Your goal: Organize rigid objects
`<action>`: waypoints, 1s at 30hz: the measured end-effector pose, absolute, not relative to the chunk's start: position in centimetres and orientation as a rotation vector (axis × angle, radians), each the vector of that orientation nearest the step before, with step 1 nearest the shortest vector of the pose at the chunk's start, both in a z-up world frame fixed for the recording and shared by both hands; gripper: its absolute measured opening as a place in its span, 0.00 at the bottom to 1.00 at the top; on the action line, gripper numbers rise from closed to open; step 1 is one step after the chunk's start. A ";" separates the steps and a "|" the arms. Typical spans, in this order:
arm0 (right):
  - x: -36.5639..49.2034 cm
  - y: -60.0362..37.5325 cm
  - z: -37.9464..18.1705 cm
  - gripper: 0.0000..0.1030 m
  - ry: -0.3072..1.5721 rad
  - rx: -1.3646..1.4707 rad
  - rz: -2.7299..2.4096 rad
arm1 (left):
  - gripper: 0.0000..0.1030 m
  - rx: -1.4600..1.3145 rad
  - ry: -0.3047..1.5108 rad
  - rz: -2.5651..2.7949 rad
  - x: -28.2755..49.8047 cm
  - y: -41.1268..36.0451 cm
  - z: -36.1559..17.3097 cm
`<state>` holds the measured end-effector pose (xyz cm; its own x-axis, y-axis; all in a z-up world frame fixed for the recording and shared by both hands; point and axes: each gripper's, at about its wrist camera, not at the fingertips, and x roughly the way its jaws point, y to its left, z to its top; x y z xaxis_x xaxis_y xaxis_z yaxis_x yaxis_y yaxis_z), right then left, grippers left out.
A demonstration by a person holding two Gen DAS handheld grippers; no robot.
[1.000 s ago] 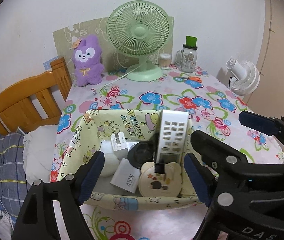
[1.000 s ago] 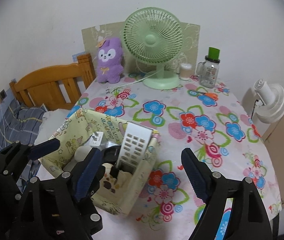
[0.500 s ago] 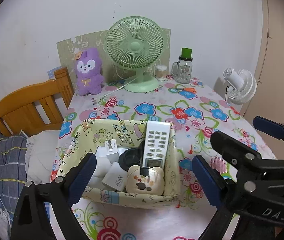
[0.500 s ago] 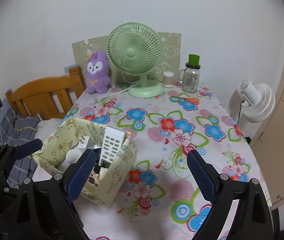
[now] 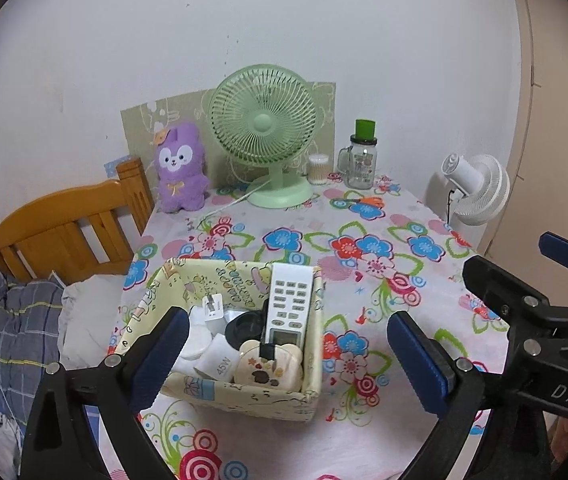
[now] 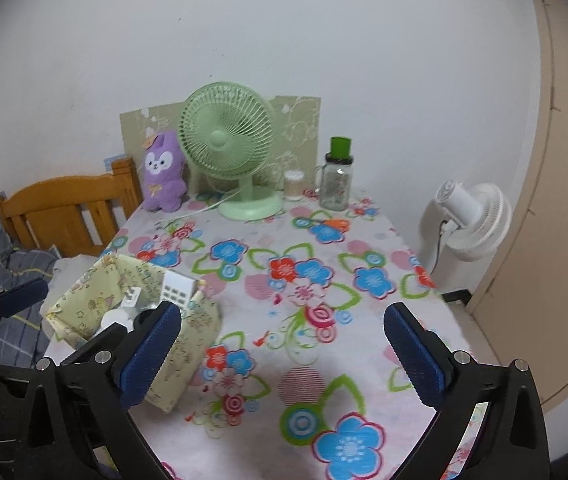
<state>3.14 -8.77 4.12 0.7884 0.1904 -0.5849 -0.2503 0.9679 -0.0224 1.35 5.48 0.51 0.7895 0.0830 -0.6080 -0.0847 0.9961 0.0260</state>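
A yellow fabric basket (image 5: pixel 243 394) stands on the flowered table at the near left; it also shows in the right wrist view (image 6: pixel 187 360). Inside it are a white remote (image 5: pixel 288 304) standing on end, a bear-shaped beige case (image 5: pixel 269 370), a black round lid (image 5: pixel 245 326), a white 45W charger (image 5: pixel 217 364) and a small white plug (image 5: pixel 211 308). My left gripper (image 5: pixel 288 364) is open and empty, held back from and above the basket. My right gripper (image 6: pixel 284 356) is open and empty over the table to the basket's right.
At the table's back stand a green fan (image 5: pixel 267 136), a purple plush (image 5: pixel 179 168), a cotton swab jar (image 5: pixel 318 169) and a glass jar with a green lid (image 5: pixel 362 160). A white fan (image 5: pixel 480 188) stands at the right, a wooden bed frame (image 5: pixel 63 232) at the left.
Both grippers have pulled back and up from the basket, so the whole table now shows. Both stay open and empty. The basket's contents have not moved.
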 end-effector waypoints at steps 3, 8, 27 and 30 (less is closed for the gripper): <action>2.7 -10.0 4.6 1.00 0.609 -0.097 0.231 | 0.98 -0.003 0.642 0.084 0.9 4.6 0.9; 2.0 -11.5 5.2 1.00 0.581 -0.090 0.212 | 0.99 -0.007 0.620 0.085 0.2 3.7 1.5; 0.1 -14.7 6.1 1.00 0.529 -0.050 0.179 | 1.00 -0.021 0.552 0.095 -1.8 2.5 3.4; 0.0 -14.8 6.2 1.00 0.522 -0.045 0.180 | 1.00 -0.016 0.546 0.087 -1.9 2.2 3.6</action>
<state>-0.04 -14.77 6.23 0.8514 0.1600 -0.4996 -0.1827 0.9832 0.0035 -1.95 2.24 3.65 0.8511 0.0787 -0.5191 -0.0869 0.9962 0.0085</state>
